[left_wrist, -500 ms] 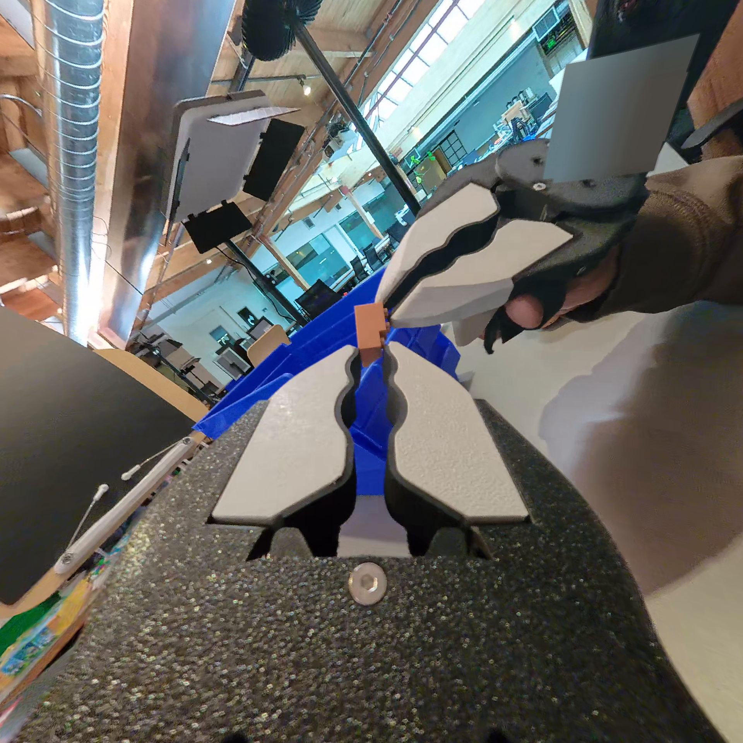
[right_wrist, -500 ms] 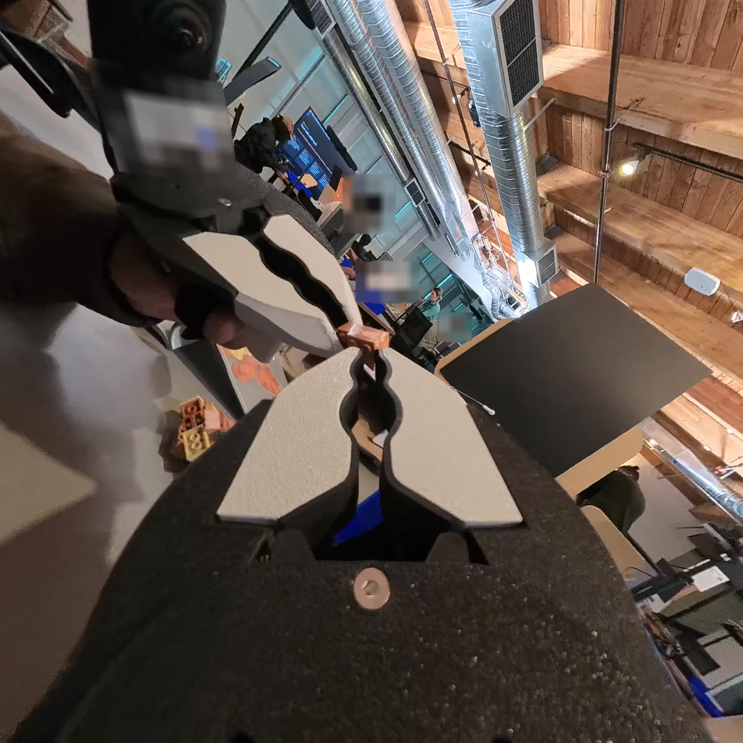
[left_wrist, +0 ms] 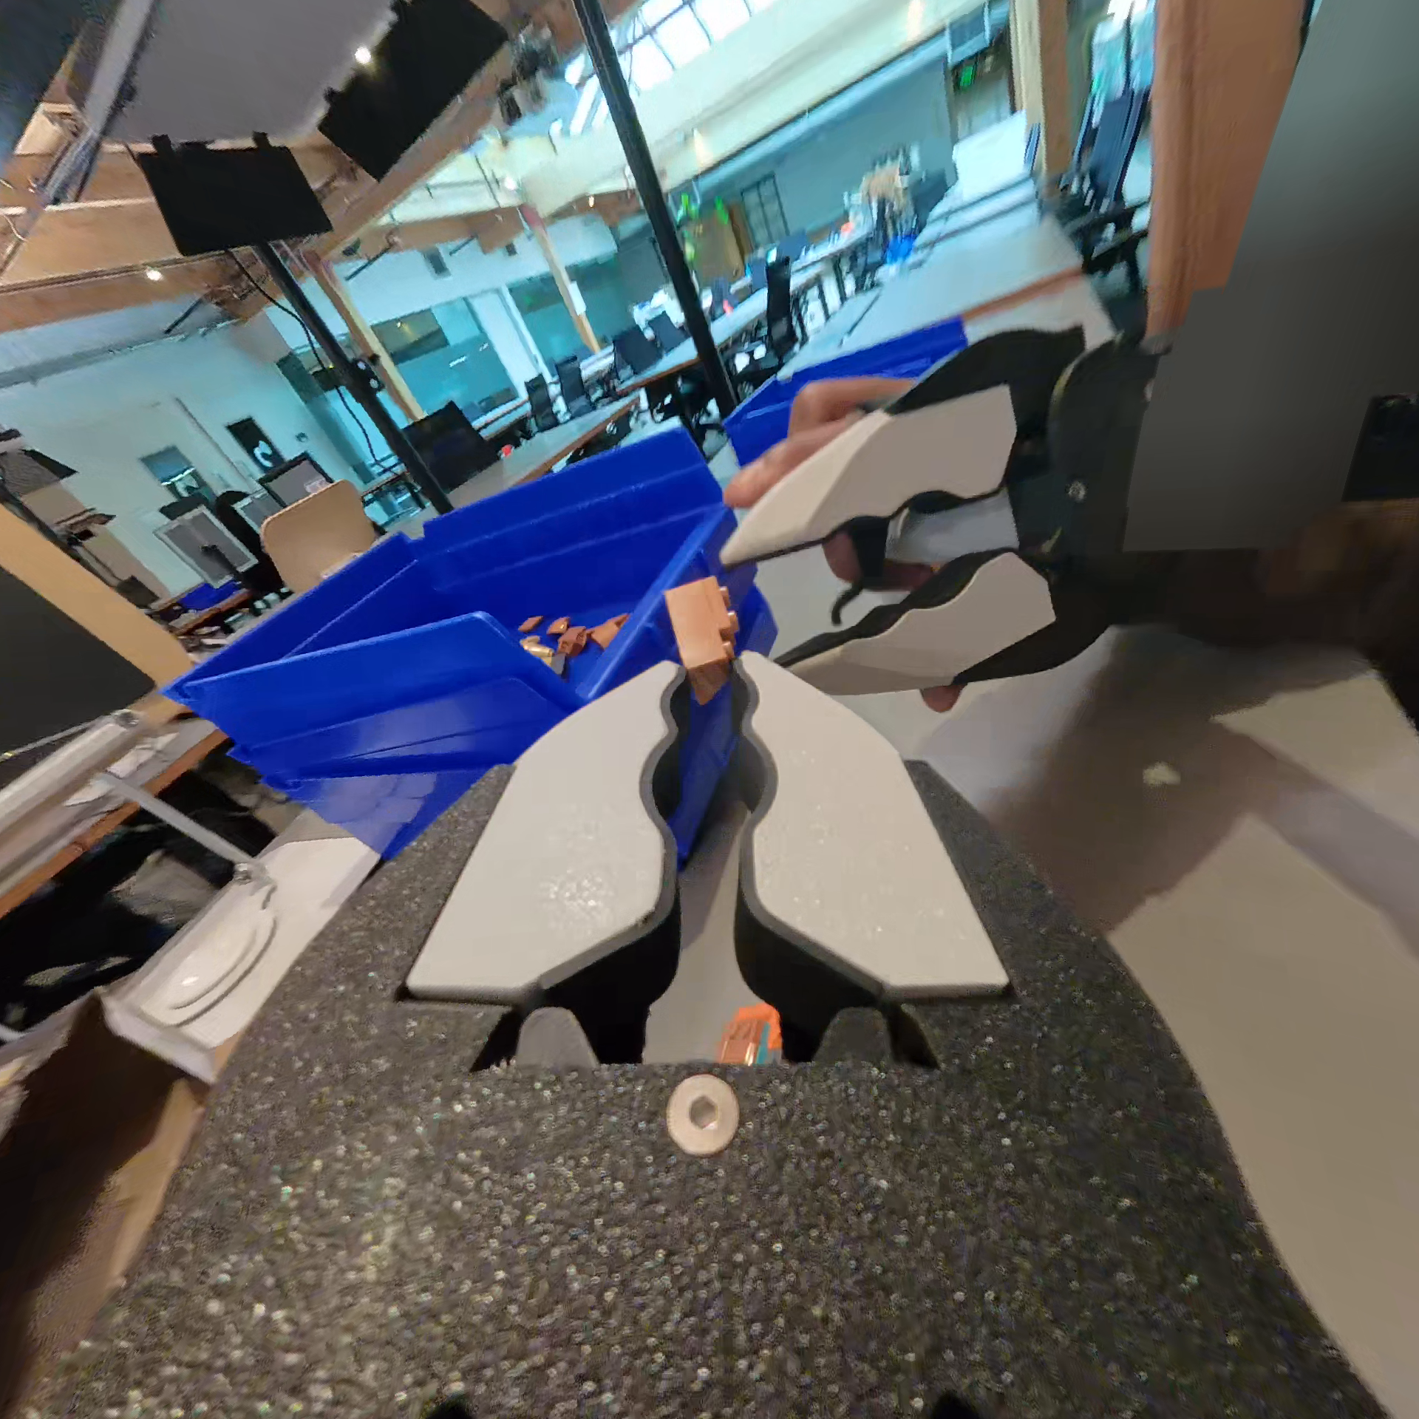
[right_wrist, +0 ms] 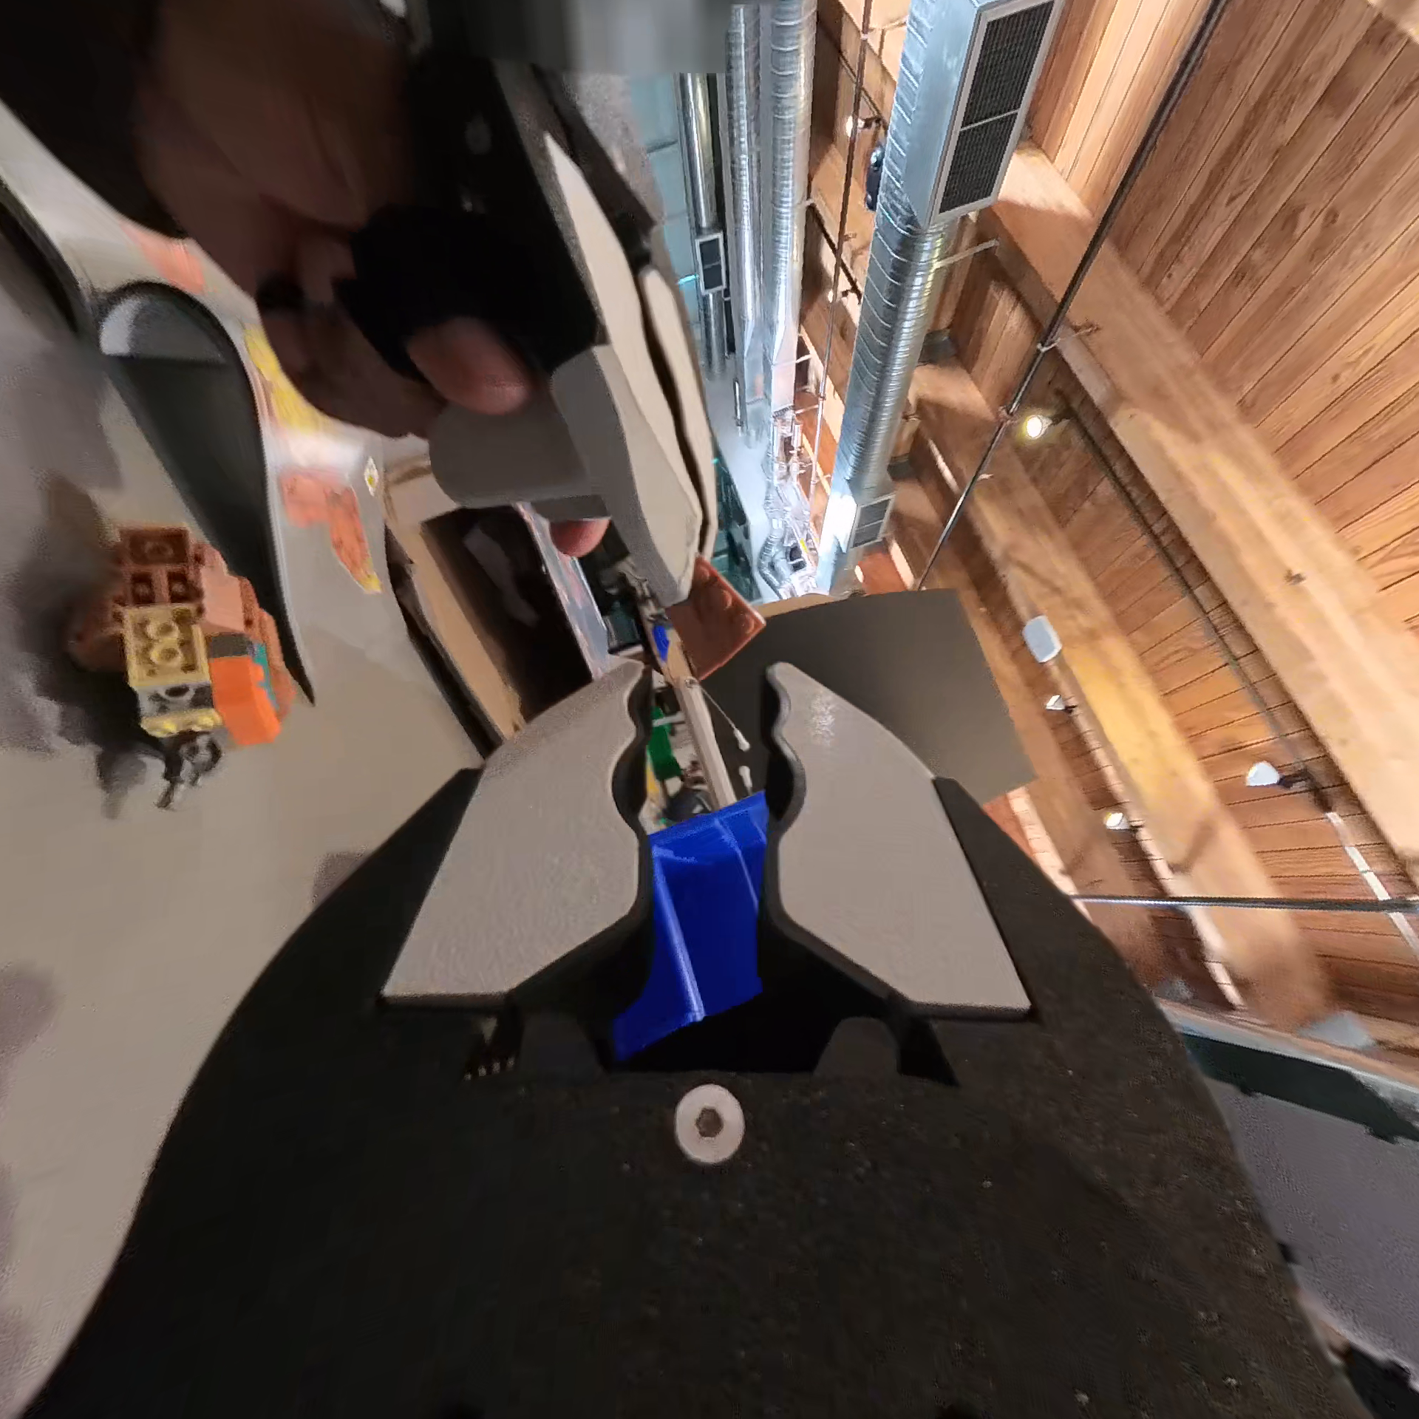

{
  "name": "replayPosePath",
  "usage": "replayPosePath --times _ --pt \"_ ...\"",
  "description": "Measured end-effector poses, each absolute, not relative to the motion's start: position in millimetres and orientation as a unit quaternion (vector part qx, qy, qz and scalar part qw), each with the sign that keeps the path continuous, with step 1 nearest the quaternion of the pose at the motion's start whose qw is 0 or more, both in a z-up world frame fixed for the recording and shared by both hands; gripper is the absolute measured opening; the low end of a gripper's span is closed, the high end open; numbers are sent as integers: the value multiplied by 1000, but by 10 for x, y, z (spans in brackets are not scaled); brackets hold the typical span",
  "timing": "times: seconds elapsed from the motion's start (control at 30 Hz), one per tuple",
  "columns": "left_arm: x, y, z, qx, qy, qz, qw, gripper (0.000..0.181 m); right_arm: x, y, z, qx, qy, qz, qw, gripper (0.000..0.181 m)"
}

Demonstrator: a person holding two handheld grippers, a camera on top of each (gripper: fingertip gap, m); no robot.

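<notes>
Your fingers are matt, grainy grey plastic set in rough black foam. The blue bins look glossy plastic; the worktop is smooth and matt.

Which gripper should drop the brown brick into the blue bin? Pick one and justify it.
Left, probably. The left gripper is shut on the brown brick, with the blue bin just ahead of it. The right gripper is open and empty.

Left gripper: pale grey fingers on speckled black foam body, pinching a copper-brown studded brick. Right gripper: same grey and black. Bins: bright blue; brick cluster at left: brown, tan, orange, teal; tabletop: light grey.
</notes>
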State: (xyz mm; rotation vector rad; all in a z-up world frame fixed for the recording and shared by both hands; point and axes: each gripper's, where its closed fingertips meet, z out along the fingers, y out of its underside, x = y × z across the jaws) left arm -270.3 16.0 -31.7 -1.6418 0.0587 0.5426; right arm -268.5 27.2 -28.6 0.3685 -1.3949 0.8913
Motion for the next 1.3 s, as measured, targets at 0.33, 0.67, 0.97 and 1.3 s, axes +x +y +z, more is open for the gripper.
replayPosePath --times 0.33,0.67,0.97,1.3 --pt "-2763 198 -358 -675 133 523 504 10 -2791 302 -267 78 -641 467 604 33" --pt "-2604 175 -132 -534 195 680 463 10 -2575 158 -205 -97 -645 748 121 43" --pt "-2348 232 -171 -475 305 706 428 11 -2341 130 -188 -35 -664 742 88 21" --pt "-2252 250 -279 -523 332 621 479 11 -2217 134 -290 49 -709 683 169 18"
